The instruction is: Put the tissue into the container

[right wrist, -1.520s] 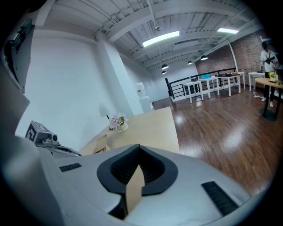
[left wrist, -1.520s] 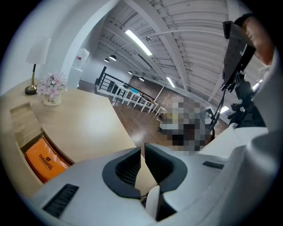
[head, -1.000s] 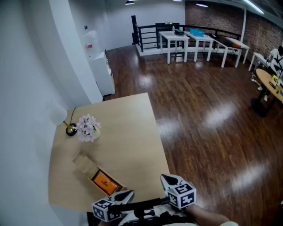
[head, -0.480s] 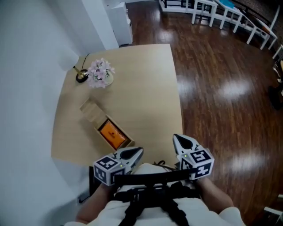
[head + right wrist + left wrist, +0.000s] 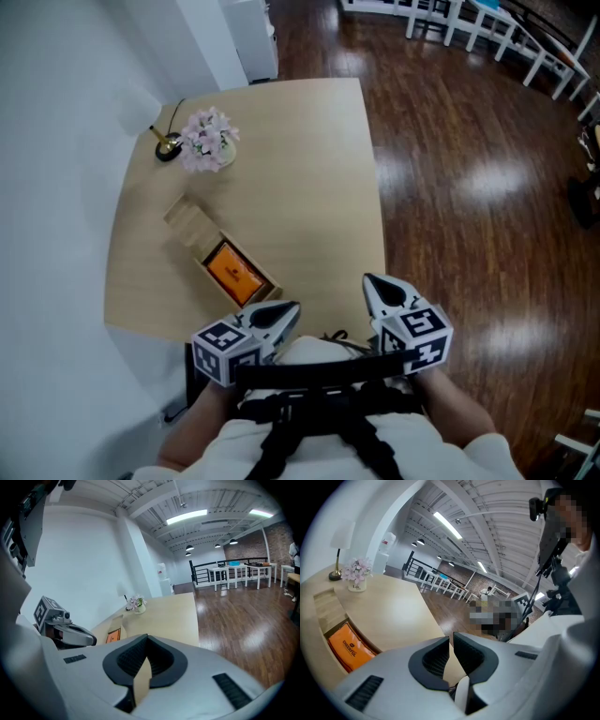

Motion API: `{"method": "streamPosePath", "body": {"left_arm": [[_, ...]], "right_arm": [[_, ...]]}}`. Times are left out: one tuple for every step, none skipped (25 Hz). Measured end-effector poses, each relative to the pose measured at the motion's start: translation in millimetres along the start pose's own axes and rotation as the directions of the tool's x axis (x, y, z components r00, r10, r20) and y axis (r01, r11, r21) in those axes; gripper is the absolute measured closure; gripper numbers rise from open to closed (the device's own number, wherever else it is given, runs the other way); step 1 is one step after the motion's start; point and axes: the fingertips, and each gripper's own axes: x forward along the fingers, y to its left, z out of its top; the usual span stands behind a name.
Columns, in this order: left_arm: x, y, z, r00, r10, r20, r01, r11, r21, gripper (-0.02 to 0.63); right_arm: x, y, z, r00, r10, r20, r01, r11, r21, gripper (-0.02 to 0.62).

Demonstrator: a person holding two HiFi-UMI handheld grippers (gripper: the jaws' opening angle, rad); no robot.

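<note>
An orange tissue pack (image 5: 234, 272) lies inside an open wooden box (image 5: 202, 259) on the tan table (image 5: 309, 169), and the box's lid (image 5: 187, 221) rests beside it toward the wall. The left gripper view shows the same pack (image 5: 347, 644) at lower left. My left gripper (image 5: 286, 311) hovers at the table's near edge, just right of the box, its jaws shut and empty (image 5: 451, 641). My right gripper (image 5: 372, 284) is over the near right corner, also shut on nothing (image 5: 146, 644). Neither gripper touches the box.
A small vase of pink flowers (image 5: 208, 141) and a lamp base (image 5: 167, 147) stand at the table's far left by the white wall. Dark wood floor (image 5: 469, 187) lies to the right, with white tables (image 5: 450, 14) far off. My torso and harness straps fill the bottom.
The head view has tipped downward, so the table sits higher in the picture and my body and straps have come into sight. Both grippers stay by the table's near edge, still shut.
</note>
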Motion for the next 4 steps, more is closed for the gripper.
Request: {"method": "streamPosePath", "body": {"left_arm": [[0.0, -0.4, 0.2, 1.000, 0.000, -0.001, 0.000, 1.000, 0.000, 0.580], [0.0, -0.9, 0.3, 1.000, -0.001, -0.002, 0.001, 1.000, 0.000, 0.580], [-0.1, -1.4, 0.4, 1.000, -0.002, -0.002, 0.002, 1.000, 0.000, 0.580], [-0.1, -2.0, 0.5, 1.000, -0.002, -0.003, 0.002, 1.000, 0.000, 0.580]], "right_arm": [[0.0, 0.3, 0.1, 1.000, 0.001, -0.001, -0.001, 1.000, -0.003, 0.595], [-0.1, 0.6, 0.0, 1.000, 0.002, -0.003, -0.002, 1.000, -0.005, 0.595], [-0.2, 1.0, -0.1, 1.000, 0.002, -0.005, -0.003, 1.000, -0.008, 0.595], [-0.4, 1.3, -0.2, 1.000, 0.003, -0.007, -0.003, 1.000, -0.010, 0.595]]}}
